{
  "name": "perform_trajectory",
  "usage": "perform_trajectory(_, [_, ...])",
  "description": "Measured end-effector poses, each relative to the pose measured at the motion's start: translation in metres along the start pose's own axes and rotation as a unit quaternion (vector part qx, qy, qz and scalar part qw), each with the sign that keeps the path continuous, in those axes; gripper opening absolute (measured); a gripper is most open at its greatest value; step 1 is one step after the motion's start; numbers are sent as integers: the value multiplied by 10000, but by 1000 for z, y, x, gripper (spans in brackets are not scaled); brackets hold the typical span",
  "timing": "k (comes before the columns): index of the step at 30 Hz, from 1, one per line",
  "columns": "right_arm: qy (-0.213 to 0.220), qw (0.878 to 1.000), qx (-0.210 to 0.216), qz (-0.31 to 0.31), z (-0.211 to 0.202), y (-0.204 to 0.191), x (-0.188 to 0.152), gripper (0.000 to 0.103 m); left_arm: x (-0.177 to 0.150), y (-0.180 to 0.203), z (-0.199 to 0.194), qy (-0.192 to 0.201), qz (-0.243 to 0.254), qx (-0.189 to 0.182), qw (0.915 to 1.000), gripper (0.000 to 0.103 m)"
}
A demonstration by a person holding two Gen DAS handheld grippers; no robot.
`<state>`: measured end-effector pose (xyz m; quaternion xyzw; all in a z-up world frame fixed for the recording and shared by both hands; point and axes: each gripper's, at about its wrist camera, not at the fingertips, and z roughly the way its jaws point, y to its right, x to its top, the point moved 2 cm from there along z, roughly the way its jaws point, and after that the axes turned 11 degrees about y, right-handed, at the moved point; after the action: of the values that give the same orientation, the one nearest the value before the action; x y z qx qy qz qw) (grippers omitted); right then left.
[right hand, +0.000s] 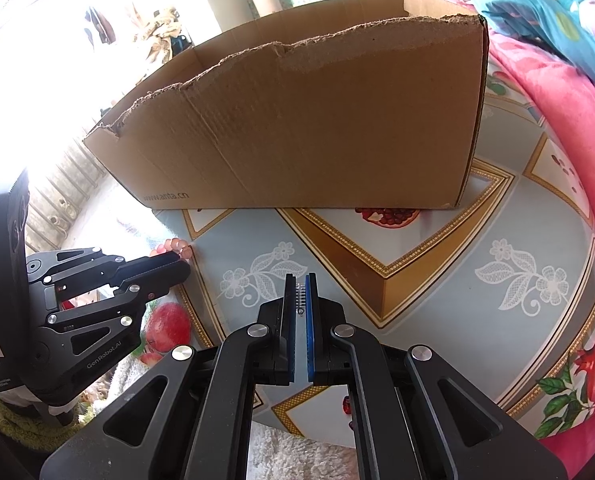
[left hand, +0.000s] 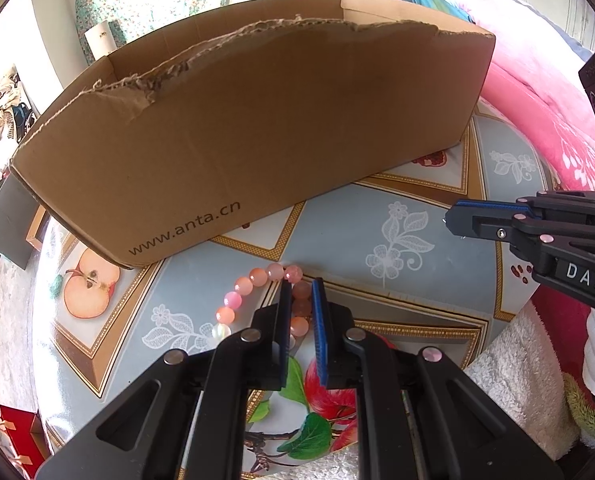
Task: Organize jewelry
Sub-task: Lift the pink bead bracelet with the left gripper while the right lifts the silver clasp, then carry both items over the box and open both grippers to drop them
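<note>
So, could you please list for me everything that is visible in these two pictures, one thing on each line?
cardboard box: one, brown, torn top edge, open, standing at the far side of the table
bead bracelet: one, pink and peach beads, lying on the table in front of the box, some beads between the left gripper's fingers
small silver clip-like piece: one, between the right gripper's pads; too small to name
table: one, pale blue and gold cloth printed with fruit and flowers
blanket: one, pink, right of the table
left gripper: black, blue pads, shut on the bracelet
right gripper: black, blue pads, shut on the silver piece
</note>
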<state>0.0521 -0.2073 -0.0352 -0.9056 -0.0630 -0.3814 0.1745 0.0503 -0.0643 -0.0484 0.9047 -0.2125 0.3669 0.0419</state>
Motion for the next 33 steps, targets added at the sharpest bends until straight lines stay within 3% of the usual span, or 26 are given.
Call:
perform_trajectory(15, [44,10000,38,25,-5,2,4,3,-1,-5,-1,79,-118,-78,9999,9])
perform_trajectory(20, [224,9997,41,52,-18,2,14,3,3,-29,-24,532,-588,-435,9959,9])
perform_trajectory(24, [439,9987,153,191,-35,3,26,3,12,-49,-52,934,-1002,-977,9857,9])
perform_trajectory(27, [626,9972,275,292,-49,3,39,3,18,-61,-71,1165,-1348,-1513,9723,9])
perform_trajectory(33, [1086,9922,458,401,-75,-2,71,3,39,-63,-111,1644,-1479,-2314,9474,9])
